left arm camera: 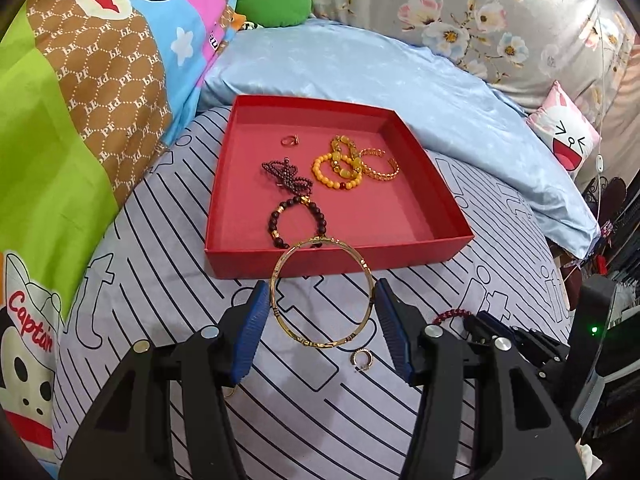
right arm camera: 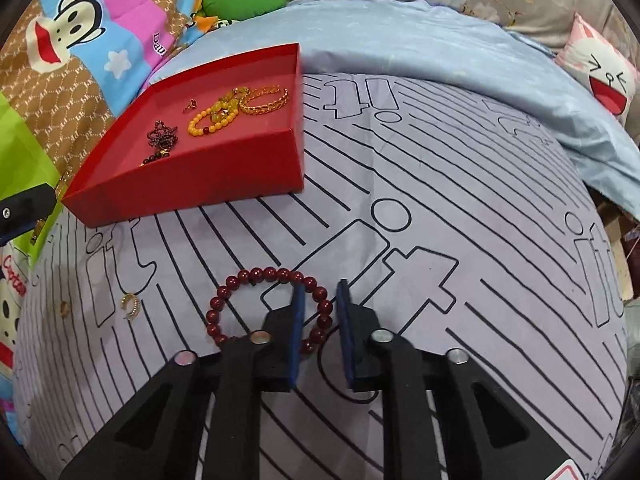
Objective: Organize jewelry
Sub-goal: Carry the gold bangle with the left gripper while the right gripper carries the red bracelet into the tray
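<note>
Gripping the gold bangle (left arm camera: 322, 292) across its width, left tongs (left arm camera: 322, 300) face the red box (left arm camera: 420, 248) — right tongs (right arm camera: 320, 300) straddle the red bead bracelet (right arm camera: 240, 284), apart, unclamped.

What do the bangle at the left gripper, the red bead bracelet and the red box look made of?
Gold bangle: looks like polished metal, a thin rigid hoop with bright glints.
Red bead bracelet: glossy dark-red round beads, possibly lacquered wood or stone; cannot tell which.
Red box: likely matte cardboard, with thin flat walls and sharp folded corners.
</note>
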{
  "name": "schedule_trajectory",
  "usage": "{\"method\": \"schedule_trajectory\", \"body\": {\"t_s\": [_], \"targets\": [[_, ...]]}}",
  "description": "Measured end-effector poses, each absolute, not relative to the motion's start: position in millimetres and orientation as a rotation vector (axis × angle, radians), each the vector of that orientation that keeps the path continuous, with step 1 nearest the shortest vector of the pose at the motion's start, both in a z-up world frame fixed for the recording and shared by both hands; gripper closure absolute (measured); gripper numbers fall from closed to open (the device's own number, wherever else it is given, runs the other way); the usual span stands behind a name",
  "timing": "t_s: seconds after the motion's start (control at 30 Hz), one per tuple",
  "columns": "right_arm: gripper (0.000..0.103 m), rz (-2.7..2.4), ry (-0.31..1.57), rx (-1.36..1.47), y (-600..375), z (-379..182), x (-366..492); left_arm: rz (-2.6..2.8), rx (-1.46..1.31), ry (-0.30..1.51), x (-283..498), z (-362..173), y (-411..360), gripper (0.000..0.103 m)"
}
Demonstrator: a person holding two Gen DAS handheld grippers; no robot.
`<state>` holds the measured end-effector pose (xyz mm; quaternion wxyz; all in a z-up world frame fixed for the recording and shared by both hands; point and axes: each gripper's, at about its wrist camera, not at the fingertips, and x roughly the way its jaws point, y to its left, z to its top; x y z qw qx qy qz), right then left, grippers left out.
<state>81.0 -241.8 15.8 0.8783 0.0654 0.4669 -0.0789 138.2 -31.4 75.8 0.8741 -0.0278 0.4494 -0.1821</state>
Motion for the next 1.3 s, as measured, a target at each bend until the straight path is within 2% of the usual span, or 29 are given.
{"method": "schedule_trajectory", "body": {"t_s": [0.17,0.43,0.73,1.0,1.3], "targets": [[0.096,-0.148,0.947,0.146,-239.6,27.7,79.3,-0.378,-0.061,0.941,138.8,75.6,-30.2,0.051],[0.096,-0.081,0.821,0.145,-227.4,95.7,84.3,-0.372,-0.056,0.918,148.7,86.8,-27.7,0.051],[0.096,0.039,0.729,0.184,-212.0,149.4,142.5,-0.385,-0.060,0.889,179.5,103.9,-33.5,0.052],[0.096,0.052,0.763,0.201,-200.5,130.0,194.8,-0.397,-0.051,0.895,222.6,94.2,-54.5,0.052],[0.095,0.006,0.887,0.222,-214.4,68.8,224.5,-0.380,-0.002,0.956,249.6,52.1,-72.3,0.052]]}}
